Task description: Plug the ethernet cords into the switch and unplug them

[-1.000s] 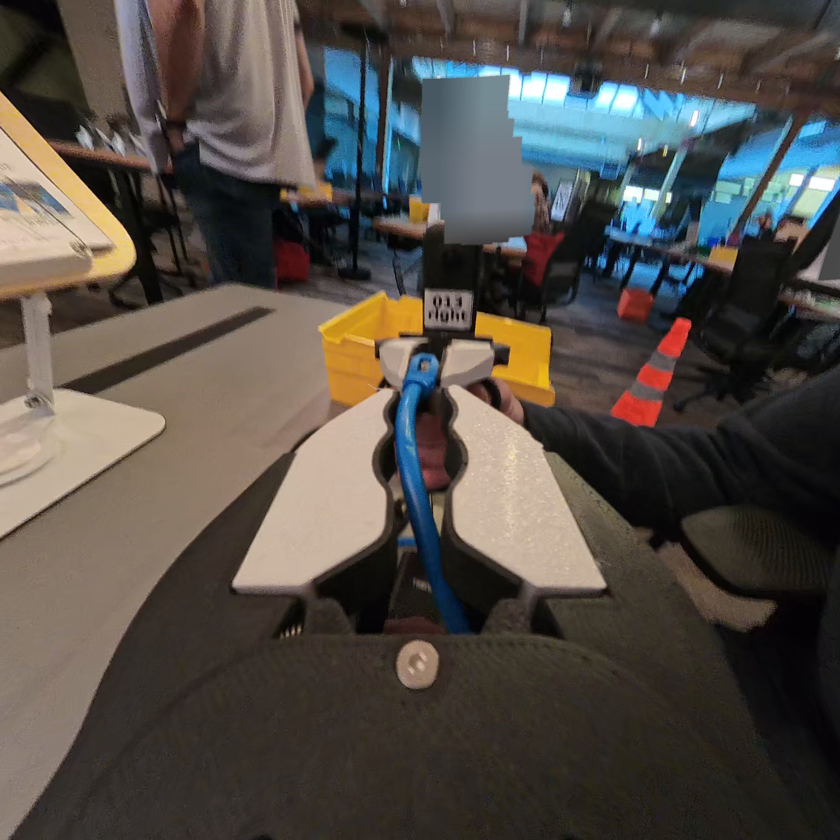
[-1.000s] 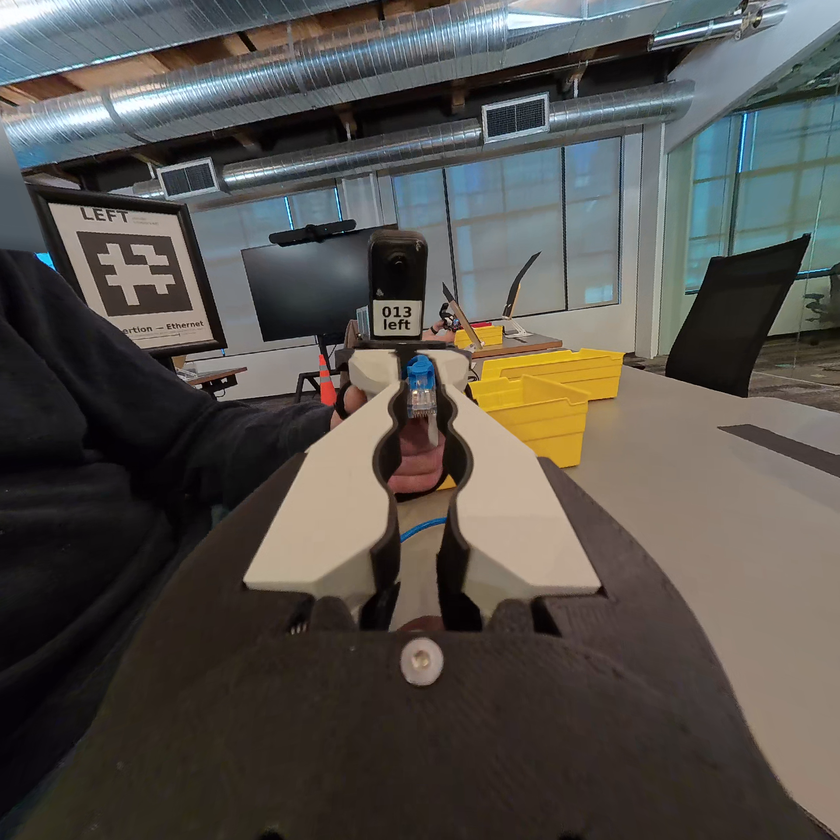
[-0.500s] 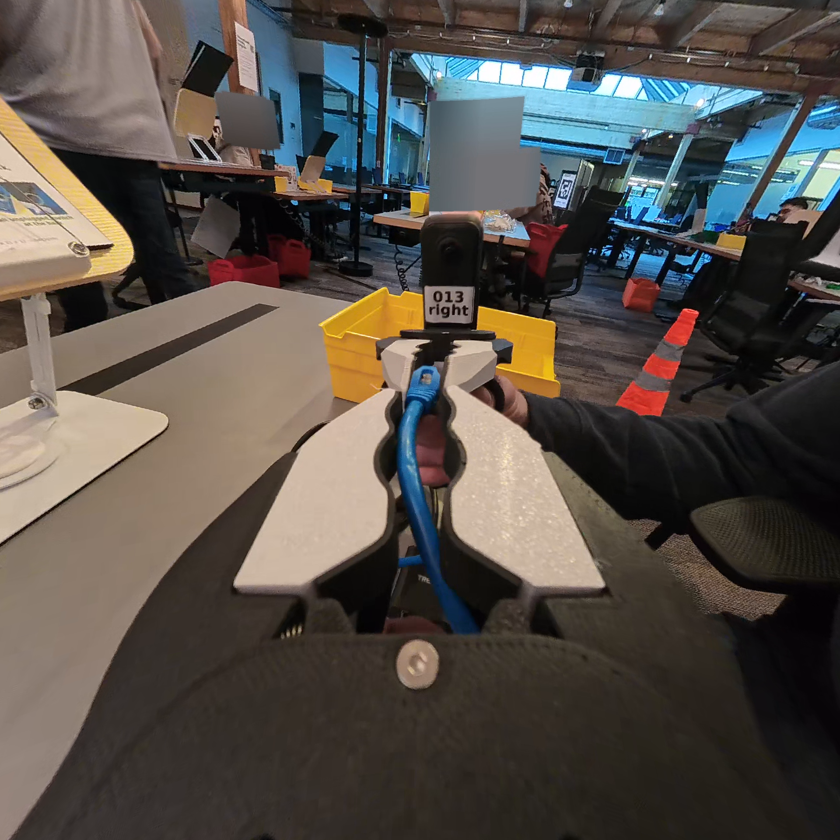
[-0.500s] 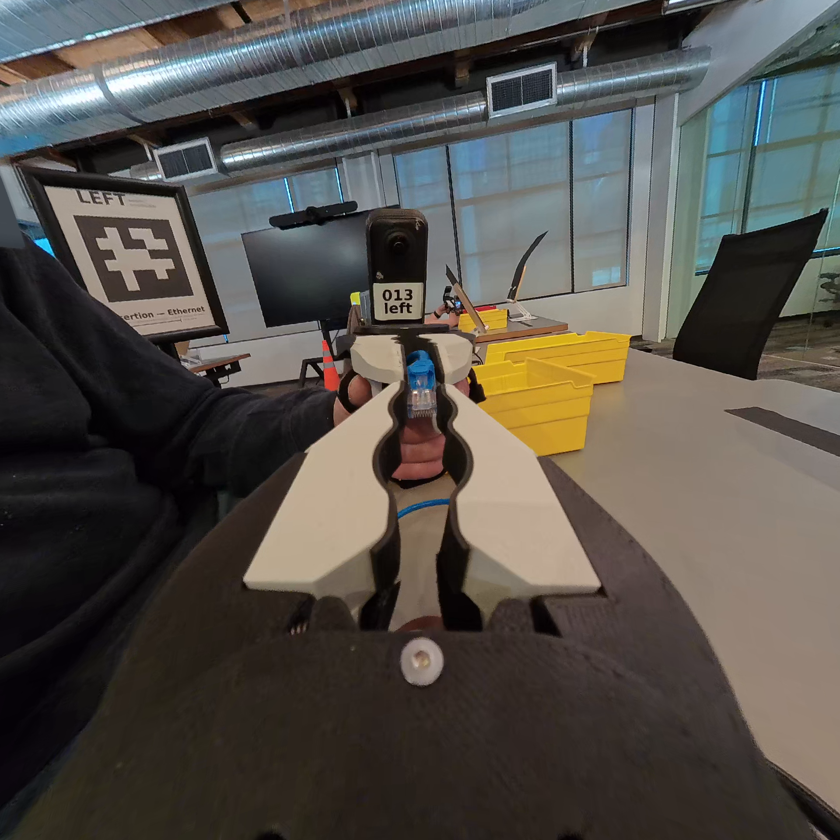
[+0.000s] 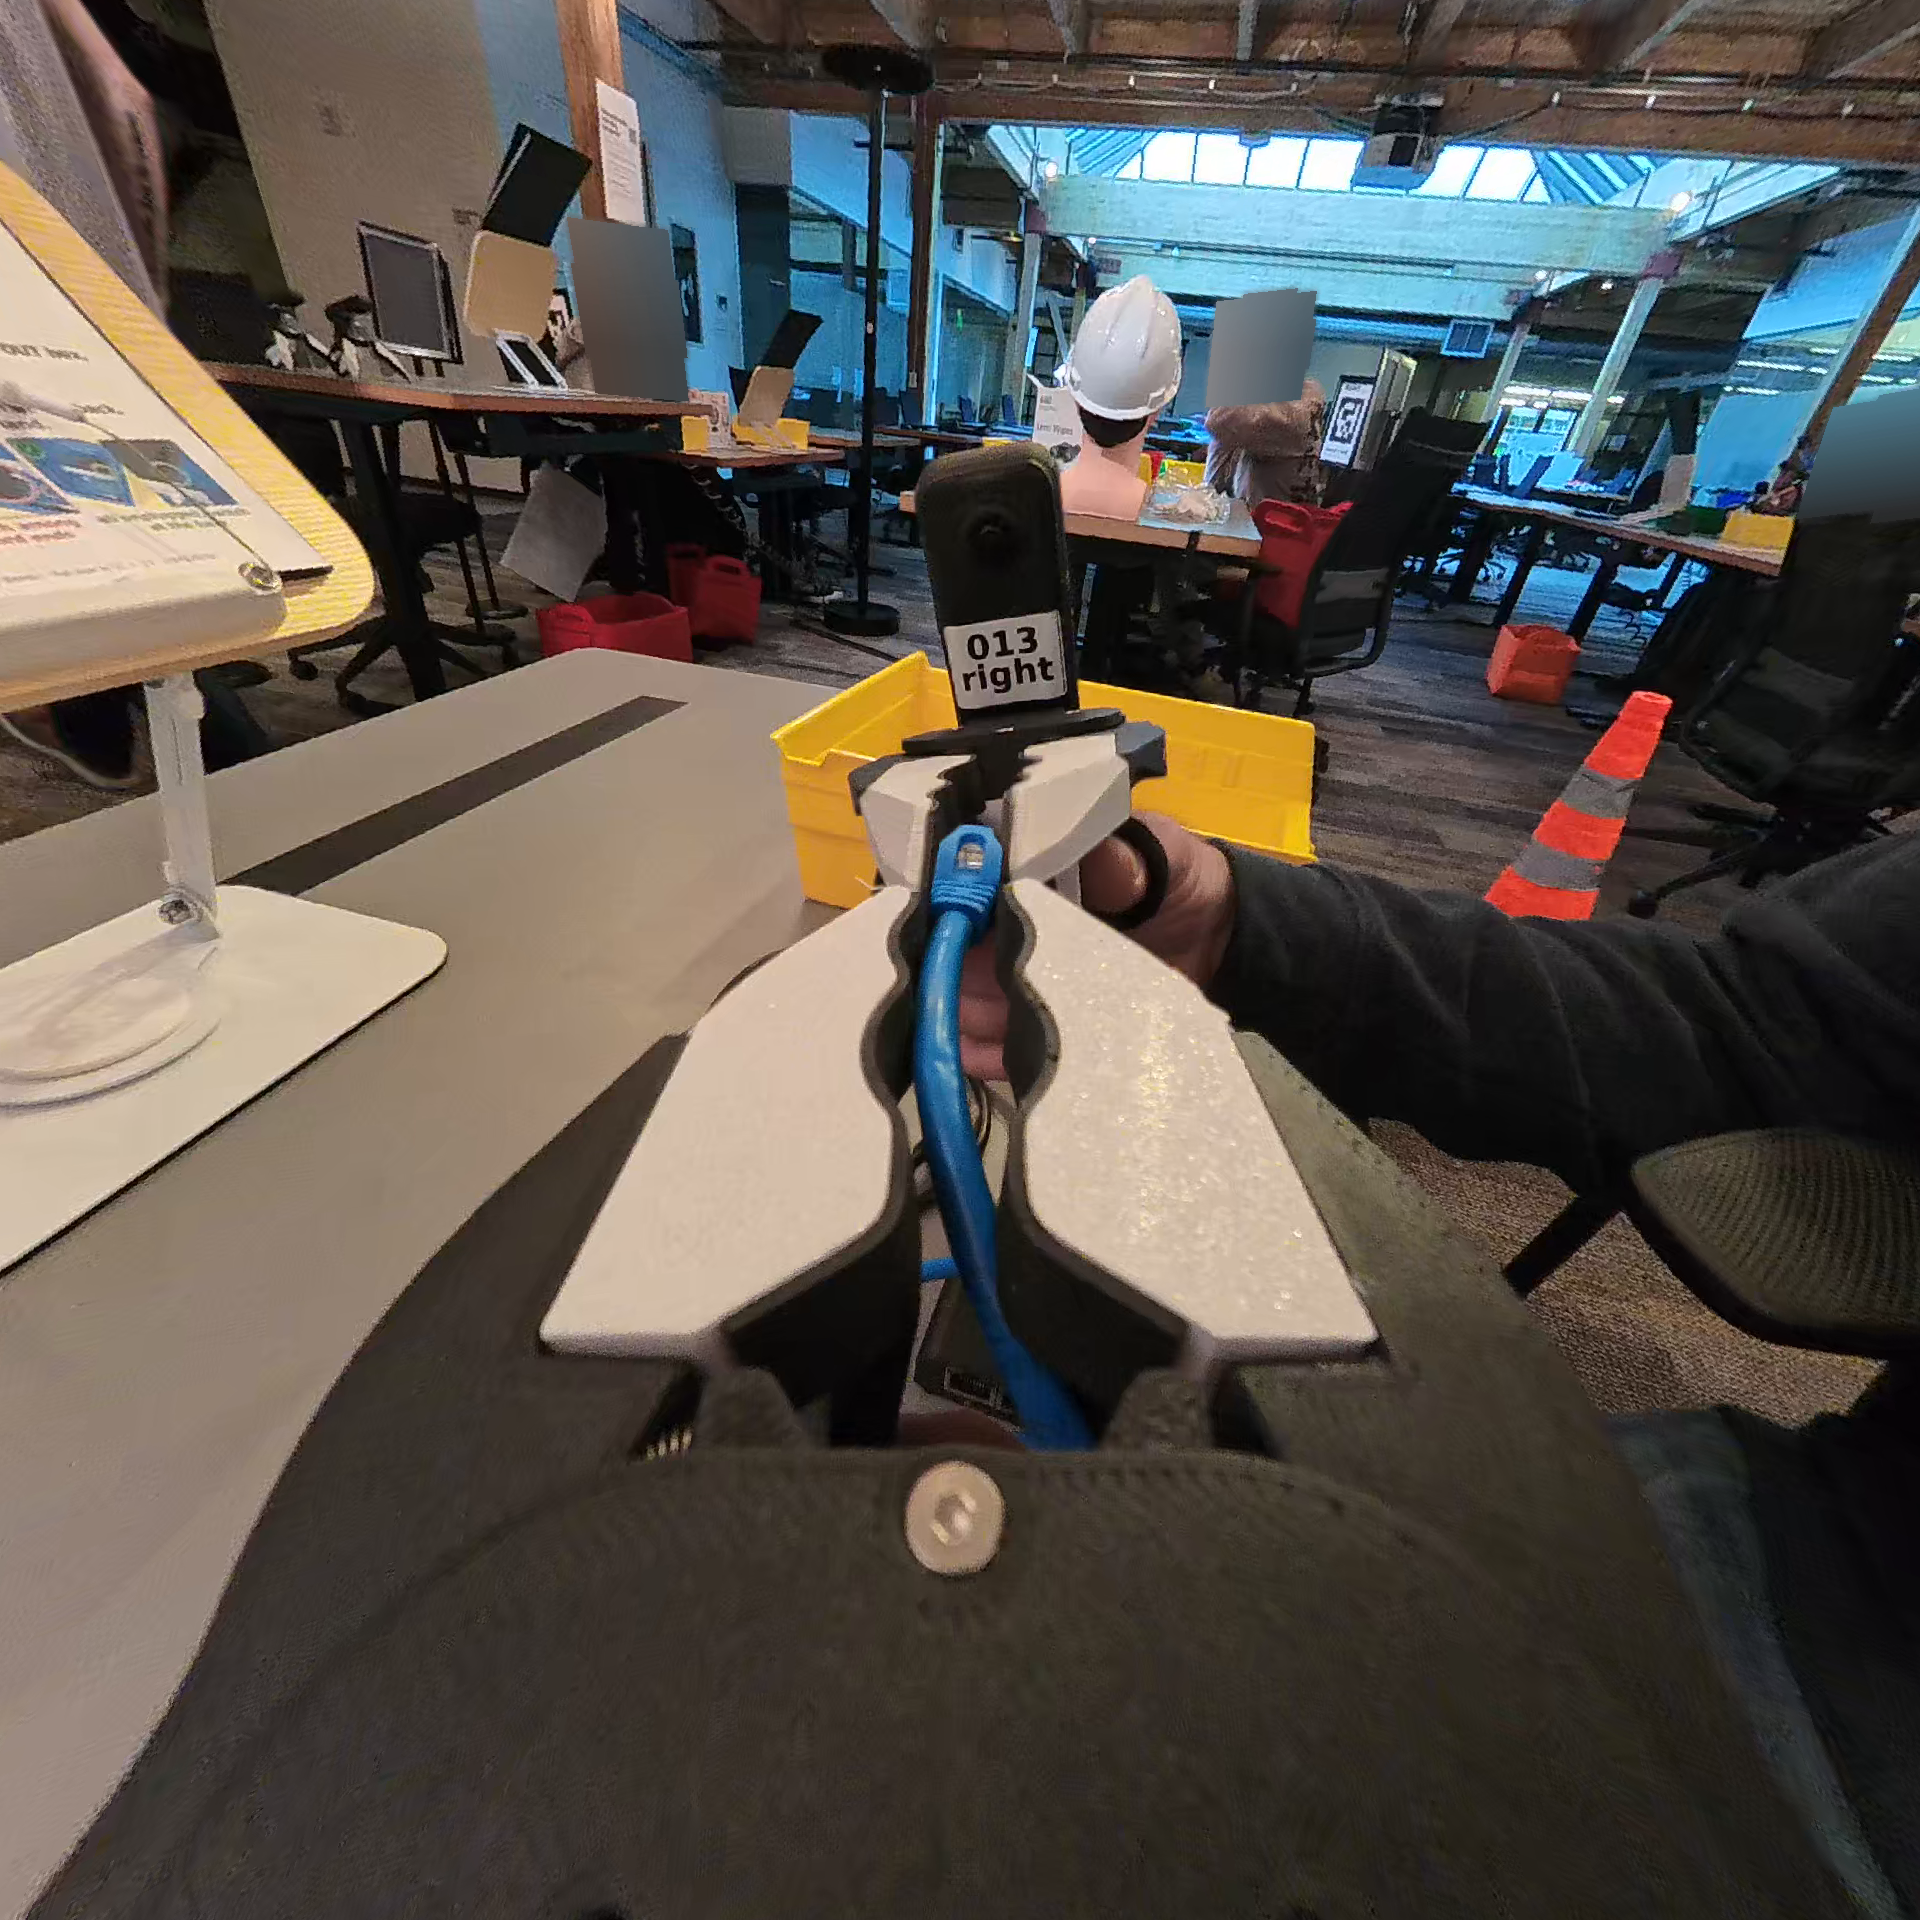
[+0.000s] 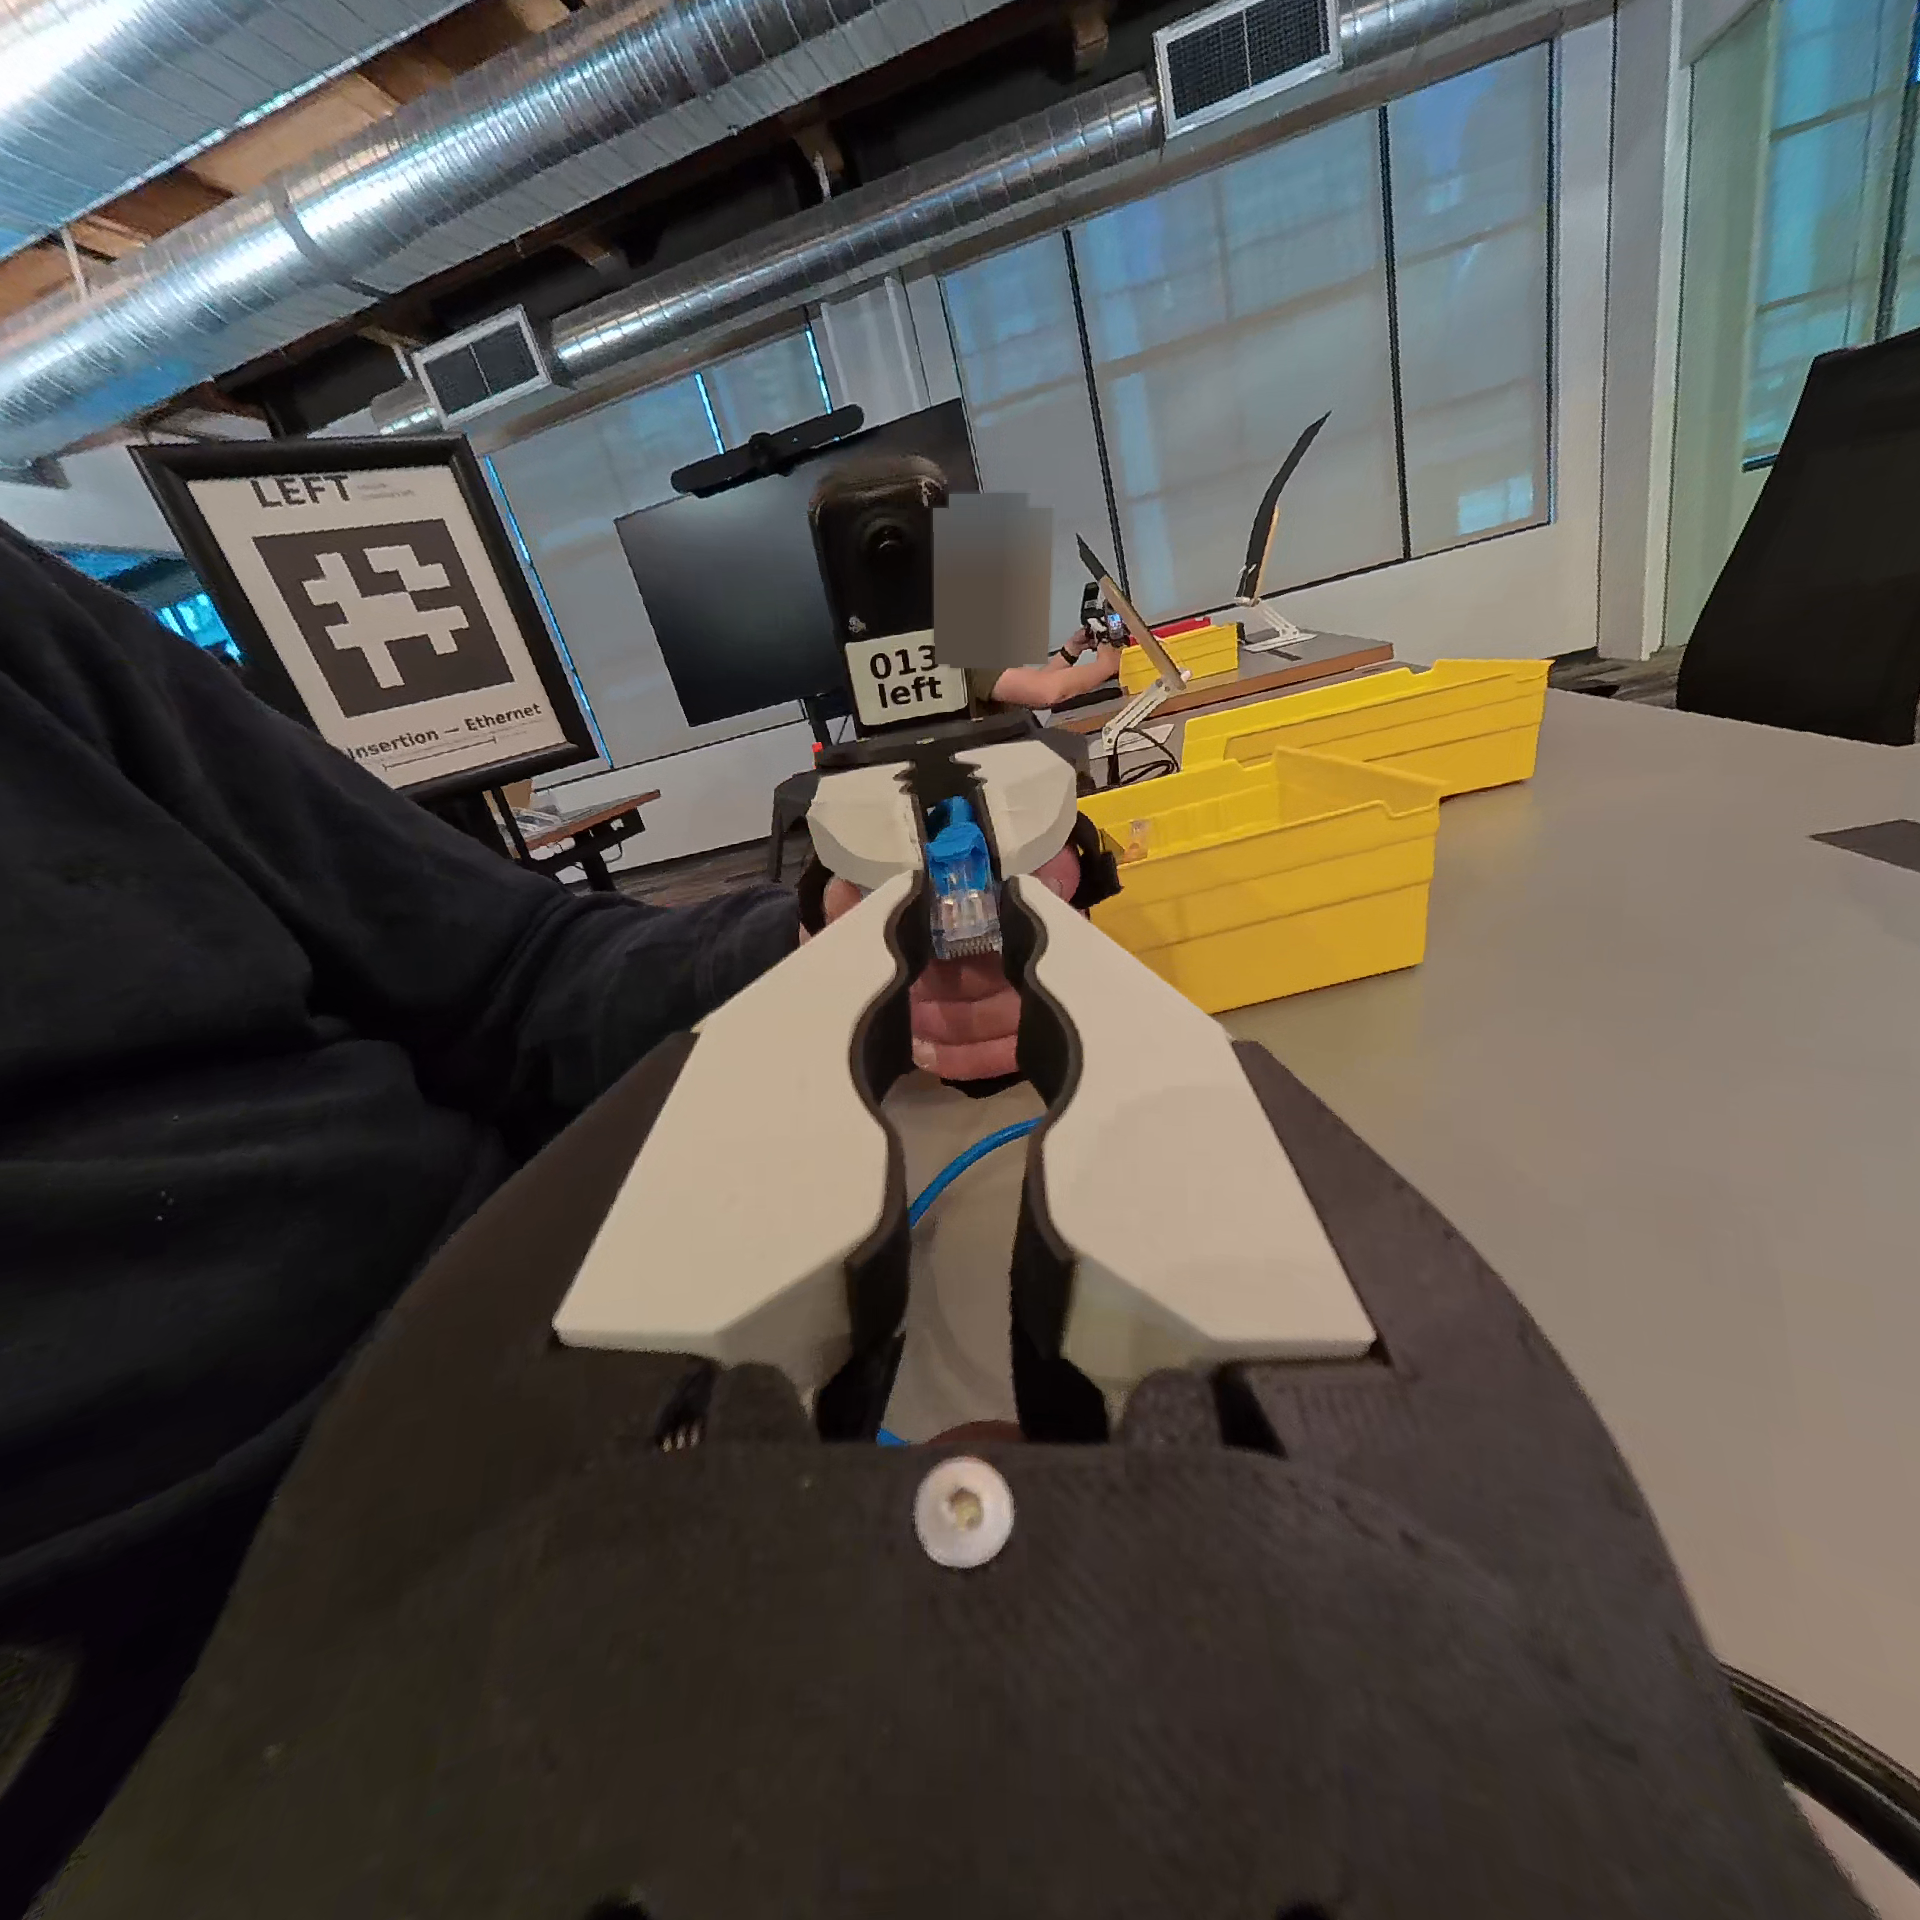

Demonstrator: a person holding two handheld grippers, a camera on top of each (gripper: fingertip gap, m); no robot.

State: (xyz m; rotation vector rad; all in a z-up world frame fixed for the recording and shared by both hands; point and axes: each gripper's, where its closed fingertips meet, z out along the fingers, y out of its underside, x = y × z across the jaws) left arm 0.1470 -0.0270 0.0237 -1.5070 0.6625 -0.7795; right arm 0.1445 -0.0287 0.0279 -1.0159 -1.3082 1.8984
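Observation:
My left gripper (image 5: 964, 899) is shut on a blue ethernet cord (image 5: 951, 1091). The cord runs up between its fingers to the tips. My right gripper (image 6: 966, 914) faces it tip to tip above the grey table (image 5: 520, 935). The cord's clear-ended plug (image 6: 961, 904) sits between the right gripper's fingertips, and its blue boot goes into the left gripper's jaws. A black box with a port (image 5: 961, 1377), likely the switch, shows low through the gap between the left fingers. More blue cord (image 6: 971, 1153) lies on the table below.
A yellow bin (image 5: 1216, 769) stands behind the right gripper. Two yellow bins (image 6: 1299, 894) stand beside the left one. A tilted board on a white stand (image 5: 208, 997) is at the left. A framed sign (image 6: 364, 613), an orange cone (image 5: 1579, 821) and a chair armrest (image 5: 1787, 1236) are nearby. The tips of both grippers are at nearly the same place.
Both grippers stay tip to tip on the plug. The right wrist view has tilted. A person standing at the far left of the left wrist view has walked out of sight.

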